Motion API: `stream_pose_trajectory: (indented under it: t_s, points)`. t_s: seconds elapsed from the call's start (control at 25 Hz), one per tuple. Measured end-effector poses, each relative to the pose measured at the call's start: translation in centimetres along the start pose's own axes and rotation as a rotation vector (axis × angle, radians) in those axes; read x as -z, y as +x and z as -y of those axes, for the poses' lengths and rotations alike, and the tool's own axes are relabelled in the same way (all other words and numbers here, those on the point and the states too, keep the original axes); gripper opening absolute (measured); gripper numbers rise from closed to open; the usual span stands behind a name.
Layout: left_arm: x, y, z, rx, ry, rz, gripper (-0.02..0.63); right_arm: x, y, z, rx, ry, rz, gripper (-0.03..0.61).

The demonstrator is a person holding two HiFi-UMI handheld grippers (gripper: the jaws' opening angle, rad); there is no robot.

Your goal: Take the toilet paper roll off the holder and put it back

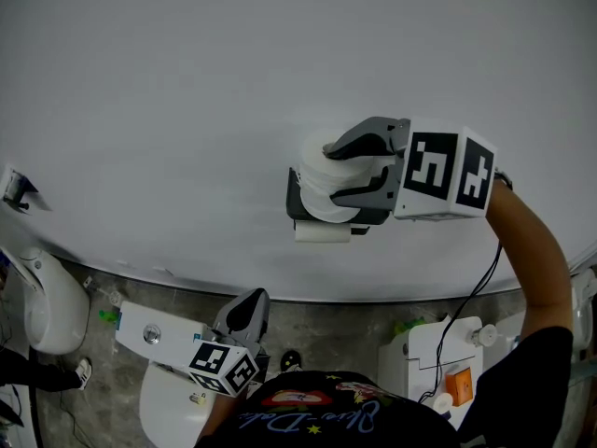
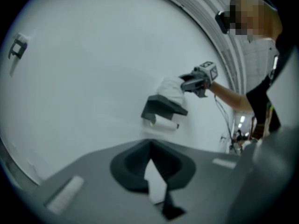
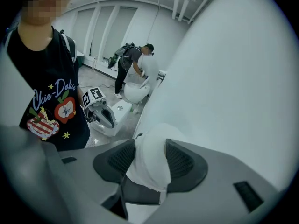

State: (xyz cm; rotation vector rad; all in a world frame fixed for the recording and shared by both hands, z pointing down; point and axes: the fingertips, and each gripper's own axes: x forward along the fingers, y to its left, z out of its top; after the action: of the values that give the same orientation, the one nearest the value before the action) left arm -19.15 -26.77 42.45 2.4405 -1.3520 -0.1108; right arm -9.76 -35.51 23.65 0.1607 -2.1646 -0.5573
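The soft white toilet paper roll [image 3: 148, 158] sits on top of the dark grey wall-mounted holder [image 1: 297, 205]. It lies between the jaws of the right tool [image 1: 338, 171], which stand spread wide. Their ribbed pads flank the roll's sides, seemingly without squeezing it.

The roll looks light and easily crushed, and its outer sheets are likely to slide or unwind. A gentle hold across the middle of the wound body, clear of the ragged loose edge, should serve best.

The left tool [image 1: 252, 301] hangs low and well apart from the holder, with its tips together and nothing in them.
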Motion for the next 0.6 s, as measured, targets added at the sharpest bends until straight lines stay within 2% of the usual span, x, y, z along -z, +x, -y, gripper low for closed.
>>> stream_pose_trajectory:
  t_s: [0.12, 0.36, 0.44, 0.6]
  points:
    - [-0.1, 0.4, 0.5, 0.020, 0.005, -0.004, -0.003, 0.2, -0.2, 0.2, 0.033, 0.048, 0.015, 0.212]
    - [-0.3, 0.5, 1.5, 0.027, 0.037, 0.001, -0.003, 0.9, -2.2, 0.2, 0.164, 0.110, 0.182, 0.202]
    - [-0.3, 0.6, 1.7, 0.026, 0.048, 0.000, -0.003, 1.2, -3.3, 0.2, 0.233, 0.158, 0.275, 0.202]
    - [-0.9, 1.2, 2.7, 0.034, 0.075, 0.014, -0.003, 1.2, -6.9, 0.0, 0.370, 0.324, 0.546, 0.202]
